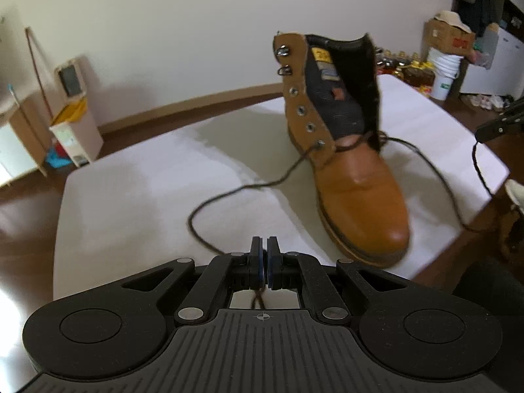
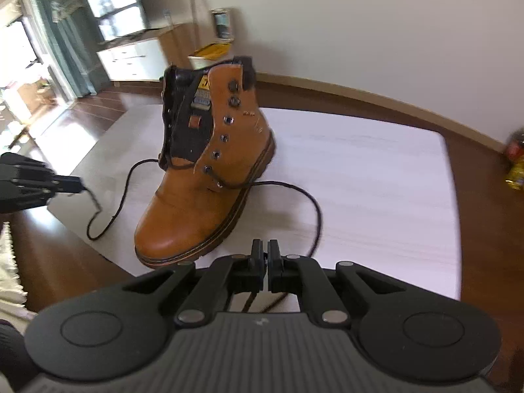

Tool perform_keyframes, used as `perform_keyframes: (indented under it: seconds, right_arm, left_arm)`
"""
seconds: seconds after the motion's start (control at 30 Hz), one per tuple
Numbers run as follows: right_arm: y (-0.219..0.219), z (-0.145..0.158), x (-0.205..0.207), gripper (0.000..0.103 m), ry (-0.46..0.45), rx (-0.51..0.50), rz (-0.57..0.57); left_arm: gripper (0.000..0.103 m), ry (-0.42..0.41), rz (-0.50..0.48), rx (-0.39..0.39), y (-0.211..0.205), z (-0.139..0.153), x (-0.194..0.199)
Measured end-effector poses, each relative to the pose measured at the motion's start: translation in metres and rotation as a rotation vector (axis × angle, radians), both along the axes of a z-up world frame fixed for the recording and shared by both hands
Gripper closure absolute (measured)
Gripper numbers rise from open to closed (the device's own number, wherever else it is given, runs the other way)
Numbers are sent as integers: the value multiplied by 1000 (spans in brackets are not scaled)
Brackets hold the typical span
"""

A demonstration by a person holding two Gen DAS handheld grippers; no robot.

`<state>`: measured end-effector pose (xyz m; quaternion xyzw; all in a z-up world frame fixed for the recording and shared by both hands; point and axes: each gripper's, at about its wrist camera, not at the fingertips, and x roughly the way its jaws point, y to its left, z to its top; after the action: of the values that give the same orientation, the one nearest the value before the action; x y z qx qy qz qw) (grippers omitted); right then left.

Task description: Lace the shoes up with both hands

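Our left gripper (image 1: 264,245) points forward and steeply down, its two black fingers (image 1: 255,255) drawn together with their blue-edged pads nearly touching, pinched on a dark lace end (image 1: 258,299) that shows just behind them. Our right gripper (image 2: 265,250) is angled down much the same way, its fingers (image 2: 256,255) likewise closed, clamped on the other lace end (image 2: 250,299). In the right wrist view we see the left gripper out at the left edge; in the left wrist view the right one sits at the far right edge, blurred.
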<state>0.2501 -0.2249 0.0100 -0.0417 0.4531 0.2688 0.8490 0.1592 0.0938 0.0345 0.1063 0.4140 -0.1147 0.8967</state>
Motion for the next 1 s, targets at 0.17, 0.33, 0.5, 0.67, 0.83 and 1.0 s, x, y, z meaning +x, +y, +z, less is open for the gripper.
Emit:
perform_keyframes:
  seconds: [0.17, 0.33, 0.5, 0.67, 0.83, 1.0]
  right_arm:
    - [7, -18, 24, 100, -74, 104, 103]
    - [19, -27, 32, 100, -146, 147, 182]
    - [27, -35, 31, 100, -191, 127, 231]
    - [34, -29, 20, 100, -189, 125, 315]
    - [42, -11, 12, 100, -155, 185, 423]
    - [58, 2, 13, 100, -120, 207, 461]
  left_arm:
    - [100, -51, -54, 53, -3, -27, 14]
    - [47, -82, -124, 111, -11, -45, 22]
    - [46, -146, -201, 134, -22, -39, 9]
    - [47, -172, -336, 55, -49, -18, -7]
    - [56, -209, -476, 27, -85, -4, -19]
    - [65, -240, -533, -5, -100, -6, -22]
